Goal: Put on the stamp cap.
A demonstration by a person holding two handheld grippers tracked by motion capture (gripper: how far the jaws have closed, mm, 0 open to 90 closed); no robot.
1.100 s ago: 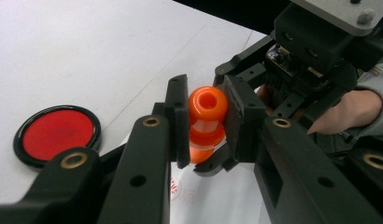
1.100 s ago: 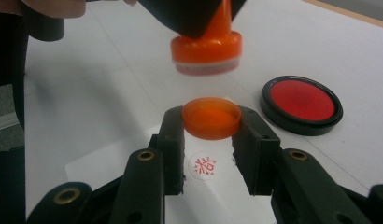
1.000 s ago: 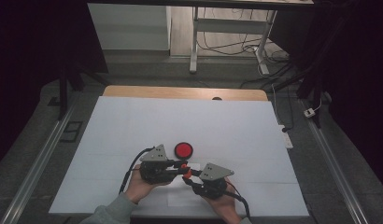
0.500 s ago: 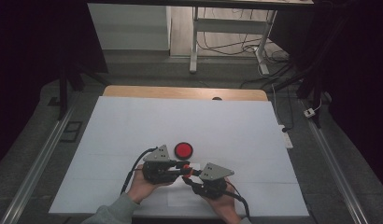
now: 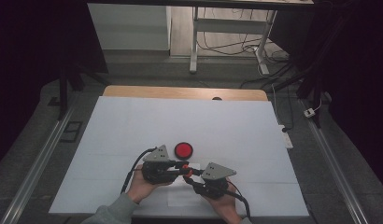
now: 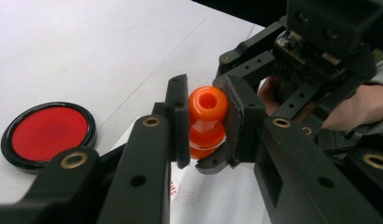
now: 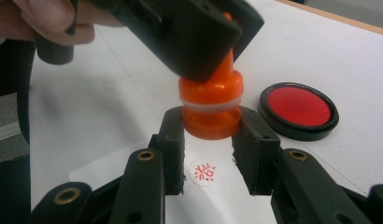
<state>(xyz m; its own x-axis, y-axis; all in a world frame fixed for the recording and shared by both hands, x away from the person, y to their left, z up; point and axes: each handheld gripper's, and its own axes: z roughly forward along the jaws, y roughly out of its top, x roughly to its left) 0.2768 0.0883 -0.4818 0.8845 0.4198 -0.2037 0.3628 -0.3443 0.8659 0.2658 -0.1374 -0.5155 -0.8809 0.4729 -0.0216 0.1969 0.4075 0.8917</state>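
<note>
Both grippers meet over the near edge of the desk (image 5: 133,121), just right of its middle, each clamped on the same orange stamp (image 6: 207,119)

- Left gripper (image 6: 206,122): jaws clenched on the rounded knob at the top of the stamp, pads flat against either side
- Right gripper (image 7: 209,140): jaws clenched on the lower body, the cap end, just below the pale seam ring
- Stamp: held in the air, roughly upright in the right gripper view, above a white slip of paper (image 7: 227,205) lying at the near edge
- Paper already carries 1 round red imprint (image 7: 204,173), directly below the stamp
- Red ink pad (image 5: 183,150): open, in its black rim, on the desk just beyond the grippers, apart from them

Judgement: the 2 grips look set for separating or joining cap and body at the seam

What could go wrong
- Knob is smooth and round; a pull or twist off the stamp's axis could squirt it out of the left jaws
- If the cap gives suddenly, the hands may jerk apart and a part may drop on the paper, smearing or doubling the imprint
- An inked face exposed so low over the paper could touch it and leave a stray mark
- A swing toward the far side could knock the ink pad
- The paper is loose; a grazing jaw could drag it
</note>
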